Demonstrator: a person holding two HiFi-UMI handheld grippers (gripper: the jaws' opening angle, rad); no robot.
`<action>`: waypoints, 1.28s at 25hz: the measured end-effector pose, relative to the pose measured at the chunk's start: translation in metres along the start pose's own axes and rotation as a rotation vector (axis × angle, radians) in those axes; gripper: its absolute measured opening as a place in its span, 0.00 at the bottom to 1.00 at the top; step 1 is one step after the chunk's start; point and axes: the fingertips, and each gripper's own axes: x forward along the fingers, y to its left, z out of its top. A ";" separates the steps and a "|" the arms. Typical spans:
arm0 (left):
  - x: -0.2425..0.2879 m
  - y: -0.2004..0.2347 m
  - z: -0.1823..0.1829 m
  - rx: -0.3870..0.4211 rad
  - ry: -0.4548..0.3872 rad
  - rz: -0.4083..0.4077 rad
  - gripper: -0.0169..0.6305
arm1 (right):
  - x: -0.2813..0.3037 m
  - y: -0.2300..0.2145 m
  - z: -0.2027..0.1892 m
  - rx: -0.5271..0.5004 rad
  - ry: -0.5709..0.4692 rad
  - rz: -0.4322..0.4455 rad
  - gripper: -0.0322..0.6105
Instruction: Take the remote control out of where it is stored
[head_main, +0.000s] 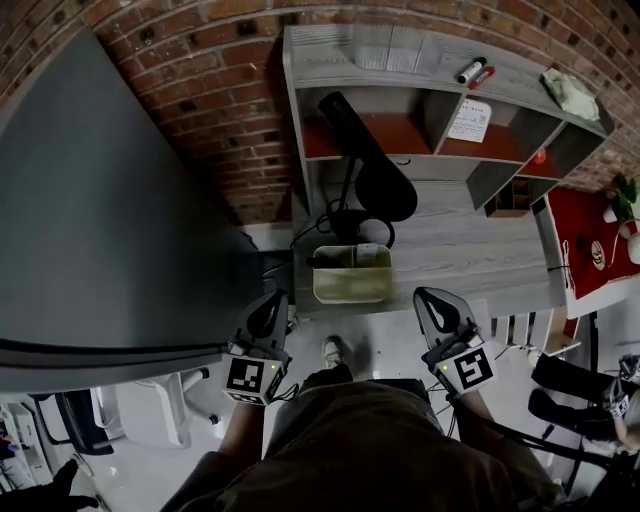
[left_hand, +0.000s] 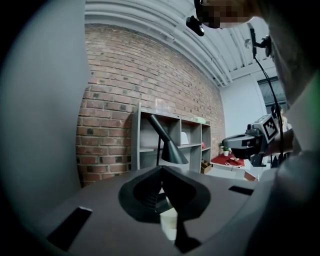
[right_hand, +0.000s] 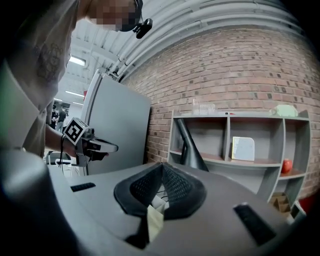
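Observation:
A pale yellow-green bin (head_main: 352, 285) stands at the front edge of the grey desk (head_main: 480, 250), just ahead of both grippers. I see no remote control in any view; something dark lies along the bin's left inner side. My left gripper (head_main: 268, 312) hangs in front of the desk's left corner, its jaws together and empty. My right gripper (head_main: 438, 308) is level with it, right of the bin, also shut with nothing held. The left gripper view shows the left gripper's (left_hand: 161, 169) jaws meeting, with the bin (left_hand: 169, 224) below them. The right gripper (right_hand: 162, 166) looks the same.
A black desk lamp (head_main: 365, 160) leans over the desk behind the bin, its cable coiled nearby. A grey shelf unit (head_main: 440, 70) holds markers, a paper and a green cloth. A large grey panel (head_main: 100, 200) stands at the left. A red table (head_main: 590, 240) is at the right.

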 end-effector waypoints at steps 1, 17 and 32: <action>0.005 0.003 0.002 0.004 -0.003 -0.011 0.04 | 0.005 -0.002 0.002 -0.003 0.000 -0.005 0.07; 0.026 0.017 0.012 0.002 -0.018 -0.047 0.04 | 0.033 -0.010 0.019 -0.036 -0.016 -0.013 0.07; 0.036 0.002 0.031 0.008 -0.032 0.047 0.04 | 0.037 -0.034 0.017 -0.006 -0.032 0.081 0.07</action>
